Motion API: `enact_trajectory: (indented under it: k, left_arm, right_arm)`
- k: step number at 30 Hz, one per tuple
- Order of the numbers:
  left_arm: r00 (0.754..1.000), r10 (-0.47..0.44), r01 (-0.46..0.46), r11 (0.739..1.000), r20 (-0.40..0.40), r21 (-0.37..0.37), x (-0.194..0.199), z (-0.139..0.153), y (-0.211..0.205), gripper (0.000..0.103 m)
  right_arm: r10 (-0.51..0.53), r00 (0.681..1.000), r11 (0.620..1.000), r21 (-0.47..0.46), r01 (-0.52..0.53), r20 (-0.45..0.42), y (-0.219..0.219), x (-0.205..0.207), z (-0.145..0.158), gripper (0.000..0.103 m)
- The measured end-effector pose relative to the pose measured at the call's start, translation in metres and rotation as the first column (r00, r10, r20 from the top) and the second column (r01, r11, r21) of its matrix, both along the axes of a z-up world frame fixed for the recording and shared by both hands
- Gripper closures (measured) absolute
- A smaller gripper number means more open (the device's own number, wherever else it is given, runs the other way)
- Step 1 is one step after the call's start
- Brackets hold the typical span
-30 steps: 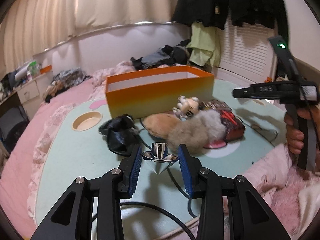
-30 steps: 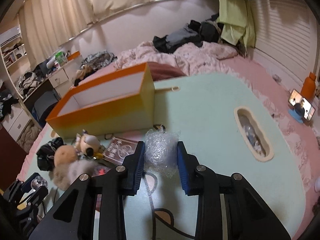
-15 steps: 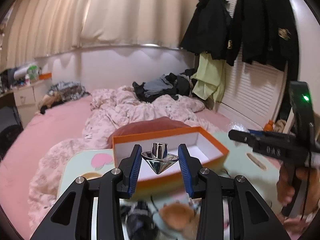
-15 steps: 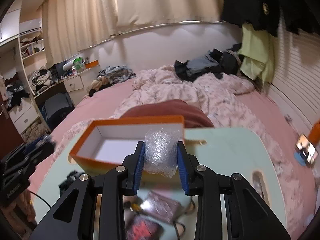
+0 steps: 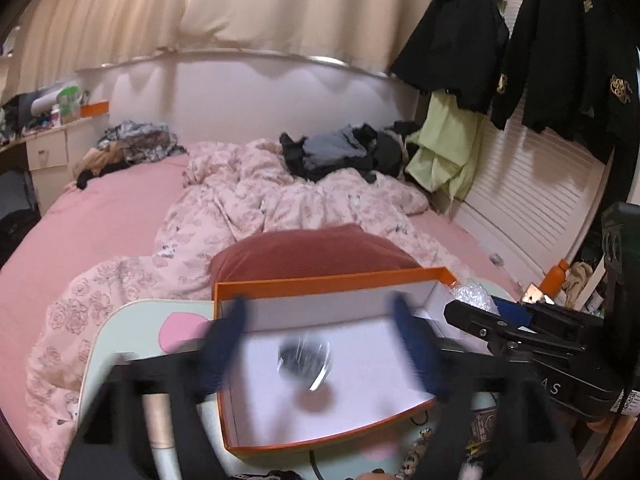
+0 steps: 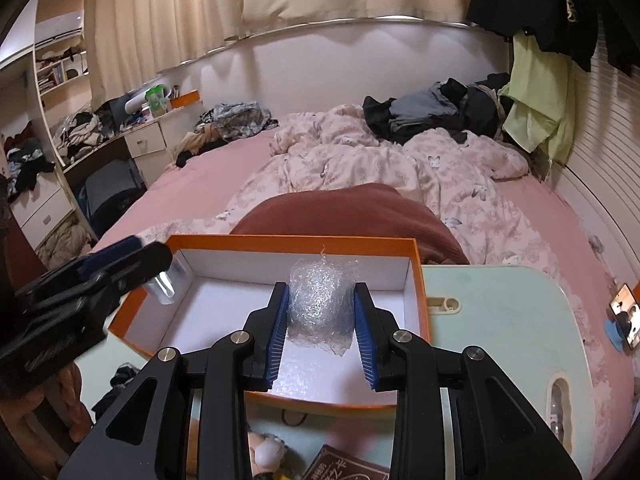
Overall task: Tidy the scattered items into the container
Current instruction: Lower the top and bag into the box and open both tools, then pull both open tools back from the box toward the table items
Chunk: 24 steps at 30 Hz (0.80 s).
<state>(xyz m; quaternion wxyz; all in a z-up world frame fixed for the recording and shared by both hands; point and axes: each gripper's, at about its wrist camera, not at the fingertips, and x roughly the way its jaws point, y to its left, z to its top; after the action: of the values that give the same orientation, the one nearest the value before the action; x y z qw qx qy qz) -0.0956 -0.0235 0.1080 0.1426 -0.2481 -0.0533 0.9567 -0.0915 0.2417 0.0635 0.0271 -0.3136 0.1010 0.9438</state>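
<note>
The orange box with a white inside stands on the pale green table and also shows in the right wrist view. My left gripper is over the box, blurred, with its jaws spread wide. The silver spinning top is loose between them, blurred, above the box floor. My right gripper is shut on a wad of bubble wrap and holds it over the box's right half. The left gripper also shows in the right wrist view at the box's left end.
The table's bare green surface lies right of the box, with an oval slot. A small plush toy and a booklet lie in front of the box. A red pillow and pink bedding lie behind it.
My left gripper has opened and let go of the silver top, which is dropping into the box. Both grippers have moved forward over the box; the right still holds the bubble wrap.
</note>
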Motion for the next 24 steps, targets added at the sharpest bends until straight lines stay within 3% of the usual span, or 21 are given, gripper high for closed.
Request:
enact_trajectory:
  k: [2, 4, 5, 15, 20, 24]
  left_arm:
    - [1.0, 0.002, -0.002, 1.0, -0.026, -0.01, 0.008, 0.001, -0.001, 0.014]
    - [0.999, -0.006, 0.005, 1.0, -0.031, -0.027, 0.014, 0.003, -0.002, 0.014]
    - [0.999, -0.01, 0.009, 1.0, -0.033, -0.024, 0.017, 0.004, -0.004, 0.014]
    - [0.999, -0.045, 0.043, 0.994, 0.015, 0.102, 0.076, 0.012, -0.027, 0.008]
    - [0.997, -0.071, 0.07, 0.997, 0.031, 0.039, 0.12, -0.006, -0.02, 0.005]
    - [0.992, -0.045, 0.046, 0.999, 0.116, -0.012, 0.14, -0.039, -0.018, 0.005]
  right_arm:
    - [-0.018, 1.0, 1.0, -0.009, 0.018, -0.016, 0.002, 0.003, 0.001, 0.058]
    - [-0.029, 0.999, 1.0, -0.002, 0.029, -0.042, 0.002, 0.009, 0.004, 0.04]
    - [-0.036, 0.998, 0.999, 0.004, 0.036, -0.056, 0.002, 0.013, 0.007, 0.039]
    - [-0.015, 0.993, 1.0, -0.016, 0.014, -0.114, -0.005, 0.062, 0.023, 0.038]
    - [-0.014, 0.998, 1.0, 0.0, 0.014, -0.058, -0.008, 0.096, 0.013, 0.038]
    - [-0.038, 0.999, 0.999, 0.026, 0.037, 0.02, -0.009, 0.119, -0.007, 0.038]
